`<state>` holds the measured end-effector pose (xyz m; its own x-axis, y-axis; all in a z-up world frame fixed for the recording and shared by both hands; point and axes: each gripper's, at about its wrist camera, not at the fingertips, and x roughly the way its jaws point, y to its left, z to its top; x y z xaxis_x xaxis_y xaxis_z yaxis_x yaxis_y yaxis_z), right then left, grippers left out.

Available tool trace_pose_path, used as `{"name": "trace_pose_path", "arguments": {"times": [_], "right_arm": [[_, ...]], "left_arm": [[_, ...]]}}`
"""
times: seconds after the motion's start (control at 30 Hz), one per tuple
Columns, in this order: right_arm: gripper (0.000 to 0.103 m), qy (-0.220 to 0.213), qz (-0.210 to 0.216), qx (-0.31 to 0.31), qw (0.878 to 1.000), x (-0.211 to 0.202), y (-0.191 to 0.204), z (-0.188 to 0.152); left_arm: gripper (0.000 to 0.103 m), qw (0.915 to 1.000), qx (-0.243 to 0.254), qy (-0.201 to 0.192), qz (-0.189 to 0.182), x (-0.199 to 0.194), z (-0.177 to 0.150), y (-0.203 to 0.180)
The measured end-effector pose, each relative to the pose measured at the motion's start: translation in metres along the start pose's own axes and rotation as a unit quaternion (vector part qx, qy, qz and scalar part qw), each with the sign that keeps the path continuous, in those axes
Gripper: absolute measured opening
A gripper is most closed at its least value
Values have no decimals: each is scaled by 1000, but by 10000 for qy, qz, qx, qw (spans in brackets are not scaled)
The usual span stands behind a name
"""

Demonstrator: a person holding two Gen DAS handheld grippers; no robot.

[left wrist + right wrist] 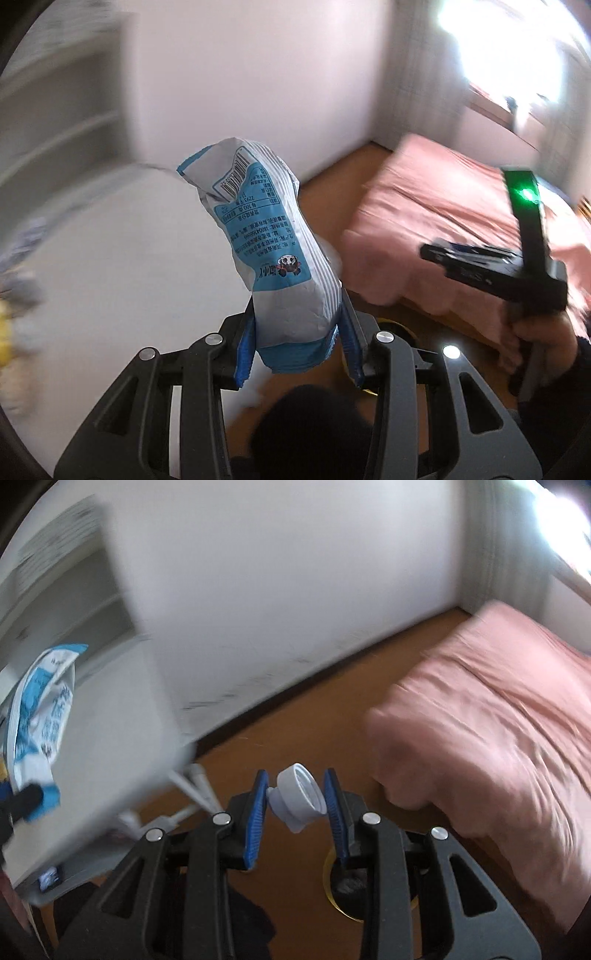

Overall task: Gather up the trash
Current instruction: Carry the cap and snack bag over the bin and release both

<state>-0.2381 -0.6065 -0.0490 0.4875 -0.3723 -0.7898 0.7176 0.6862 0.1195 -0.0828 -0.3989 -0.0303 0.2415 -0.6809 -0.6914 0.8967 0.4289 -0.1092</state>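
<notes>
A crumpled blue-and-white snack bag [266, 236] stands upright between the blue pads of my left gripper [299, 325], which is shut on its lower end. In the right wrist view, my right gripper [296, 786] is shut on a small white threaded plastic cap [299, 801], pinched between both pads. The same snack bag [37, 709] shows at that view's left edge. A hand holds the black body of the right-hand tool [532, 273], with a green light on it, at the right of the left wrist view. Both views are blurred by motion.
A white table [110, 258] lies left, with shelves behind it. A pink-covered bed [498, 720] fills the right, and brown wooden floor [295, 720] lies between them. A round yellow-rimmed thing [327, 871] sits on the floor under the grippers, mostly hidden. Dark clothing [314, 424] is low in view.
</notes>
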Motion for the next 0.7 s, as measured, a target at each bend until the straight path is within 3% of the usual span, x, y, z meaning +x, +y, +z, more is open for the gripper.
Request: {"name": "trace_pose_path", "arguments": {"times": [0.17, 0.3, 0.5, 0.7], "right_arm": [[31, 434, -420, 586, 9965, 27, -73, -23], [31, 859, -538, 897, 9908, 55, -108, -45], [31, 1680, -487, 1392, 9747, 100, -147, -86], [31, 1915, -483, 1802, 9636, 114, -170, -104]], "left_arm": [[39, 9935, 550, 615, -788, 82, -14, -77], [39, 9790, 762, 1390, -1284, 155, -40, -121], [39, 9637, 734, 2124, -1439, 225, -67, -145], [40, 9532, 728, 2423, -1658, 251, -79, -170]]}}
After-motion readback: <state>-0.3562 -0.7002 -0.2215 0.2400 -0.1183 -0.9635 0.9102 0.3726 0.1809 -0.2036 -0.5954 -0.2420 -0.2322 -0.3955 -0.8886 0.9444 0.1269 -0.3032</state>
